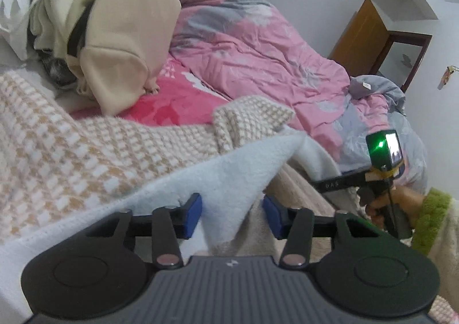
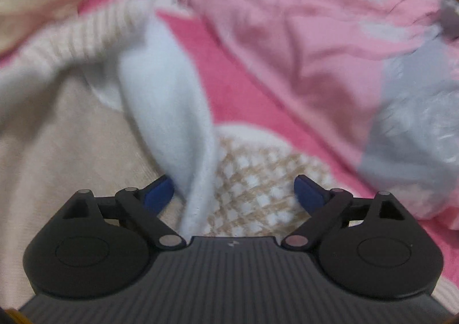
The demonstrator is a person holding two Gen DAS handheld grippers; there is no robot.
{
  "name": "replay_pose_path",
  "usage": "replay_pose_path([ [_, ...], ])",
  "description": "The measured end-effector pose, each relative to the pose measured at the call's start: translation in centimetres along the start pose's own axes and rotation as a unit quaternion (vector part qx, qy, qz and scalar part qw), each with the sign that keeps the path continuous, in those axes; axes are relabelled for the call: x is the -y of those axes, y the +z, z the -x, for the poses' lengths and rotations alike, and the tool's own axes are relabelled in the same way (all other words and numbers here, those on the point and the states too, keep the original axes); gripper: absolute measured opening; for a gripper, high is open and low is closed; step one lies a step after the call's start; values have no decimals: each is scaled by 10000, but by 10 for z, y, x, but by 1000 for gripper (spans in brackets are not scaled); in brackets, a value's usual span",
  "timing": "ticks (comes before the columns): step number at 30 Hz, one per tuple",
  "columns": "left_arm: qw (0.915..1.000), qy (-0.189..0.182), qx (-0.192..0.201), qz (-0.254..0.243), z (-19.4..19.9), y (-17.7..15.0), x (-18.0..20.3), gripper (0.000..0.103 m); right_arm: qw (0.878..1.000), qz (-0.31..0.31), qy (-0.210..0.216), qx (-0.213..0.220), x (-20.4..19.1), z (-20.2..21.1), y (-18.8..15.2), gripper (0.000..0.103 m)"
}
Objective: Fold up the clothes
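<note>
My left gripper (image 1: 232, 216) stands with jaws parted, a flap of the garment's white lining (image 1: 243, 169) draped between the pads but not clamped. The checked garment (image 1: 86, 152) runs long from far left toward centre across the bed (image 1: 183, 103). My right gripper (image 2: 233, 195) gapes wide; a white fold (image 2: 169, 111) rises just inside its left pad, so either gripper could close on lining.
</note>
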State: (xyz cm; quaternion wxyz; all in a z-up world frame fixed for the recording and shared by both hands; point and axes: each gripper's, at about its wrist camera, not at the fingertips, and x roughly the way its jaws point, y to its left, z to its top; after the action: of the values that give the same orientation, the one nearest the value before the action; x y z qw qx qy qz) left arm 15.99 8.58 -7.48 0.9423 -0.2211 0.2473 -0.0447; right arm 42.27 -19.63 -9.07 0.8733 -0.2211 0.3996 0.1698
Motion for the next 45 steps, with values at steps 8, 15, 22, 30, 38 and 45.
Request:
replay_pose_path([
  [8,9997,118,227,-39,5,1,-1,41,9857,965,-1270,543,-18,20,-2,16],
  [15,9991,262,315,-137,2,2,-1,40,9632,424,-2574,652,51,8,12,17],
  [22,9988,301,350,-184,0,2,-2,41,9613,420,-2719,142,57,-34,-3,27],
  [30,9987,296,370,-199,0,1,-2,41,9804,137,-1883,561,58,103,-29,74],
  [38,9987,273,401,-166,1,-1,-2,41,9872,-1504,-34,-537,42,137,-111,71],
  [45,9986,281,417,-169,1,0,-2,42,9886,-1078,-774,-707,22,137,-140,6],
])
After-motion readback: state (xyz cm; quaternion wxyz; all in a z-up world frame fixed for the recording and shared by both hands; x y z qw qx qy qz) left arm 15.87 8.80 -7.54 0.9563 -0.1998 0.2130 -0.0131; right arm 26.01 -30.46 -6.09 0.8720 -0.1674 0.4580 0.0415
